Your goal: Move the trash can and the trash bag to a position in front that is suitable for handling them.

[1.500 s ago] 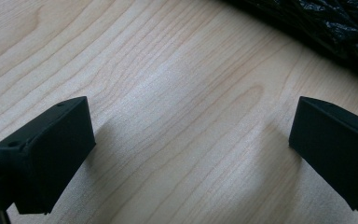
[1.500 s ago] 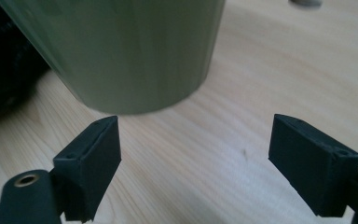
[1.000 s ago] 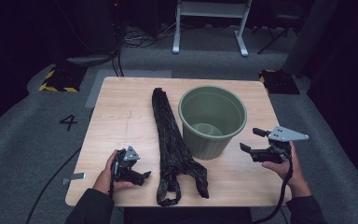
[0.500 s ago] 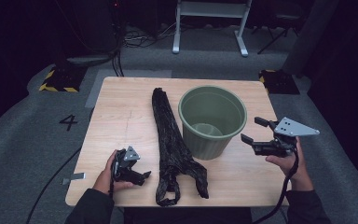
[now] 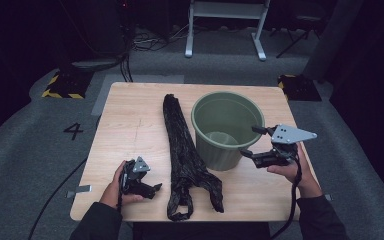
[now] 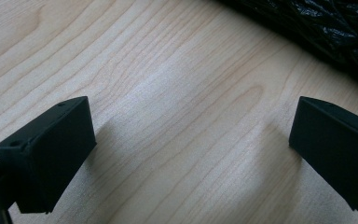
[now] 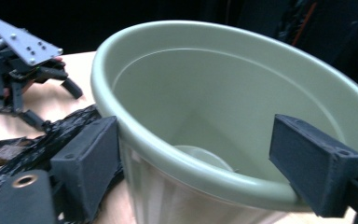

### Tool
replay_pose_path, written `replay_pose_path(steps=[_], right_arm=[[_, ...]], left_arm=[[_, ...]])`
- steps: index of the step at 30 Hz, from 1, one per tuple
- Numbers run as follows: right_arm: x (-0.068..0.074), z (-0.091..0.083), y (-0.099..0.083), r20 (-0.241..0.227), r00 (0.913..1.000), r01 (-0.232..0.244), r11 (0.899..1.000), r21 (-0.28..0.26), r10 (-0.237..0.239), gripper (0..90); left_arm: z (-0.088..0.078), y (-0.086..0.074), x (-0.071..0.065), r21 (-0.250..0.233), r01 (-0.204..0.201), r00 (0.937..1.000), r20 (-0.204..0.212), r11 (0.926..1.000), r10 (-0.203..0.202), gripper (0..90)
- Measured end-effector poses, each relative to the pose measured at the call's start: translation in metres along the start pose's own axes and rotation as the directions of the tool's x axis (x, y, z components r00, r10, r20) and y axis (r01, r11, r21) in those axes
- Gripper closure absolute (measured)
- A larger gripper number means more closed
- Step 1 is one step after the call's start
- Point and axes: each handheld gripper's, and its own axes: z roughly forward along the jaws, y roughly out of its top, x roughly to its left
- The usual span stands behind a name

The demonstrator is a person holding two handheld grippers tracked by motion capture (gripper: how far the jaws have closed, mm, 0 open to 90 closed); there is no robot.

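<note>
Early stage by the look of it: green bin upright on tabletop, empty, unlined; black bag flat just left of it, ungrabbed. Right tongs spread wide, straddling bin's near rim, not clamped; left tongs wide, empty, low over bare wood beside bag.

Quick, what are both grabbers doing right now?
Left gripper: open, holding nothing, over the table.
Right gripper: open, beside the bucket rim, not gripping it.
</note>
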Motion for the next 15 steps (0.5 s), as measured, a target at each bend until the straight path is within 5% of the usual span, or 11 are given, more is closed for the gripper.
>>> replay_pose_path(steps=[5,15], right_arm=[[-0.002,0.005,0.003,-0.041,0.9989,0.026,0.999,0.021,-0.025,25.4],[-0.01,0.02,0.009,0.025,0.9981,0.055,0.997,0.057,-0.057,24.3]], left_arm=[[0.001,0.001,-0.001,-0.002,0.0,1.0,-0.005,1.0,0.0,0.3],[0.004,0.004,-0.007,-0.001,0.006,1.0,-0.002,1.0,-0.006,0.3]])
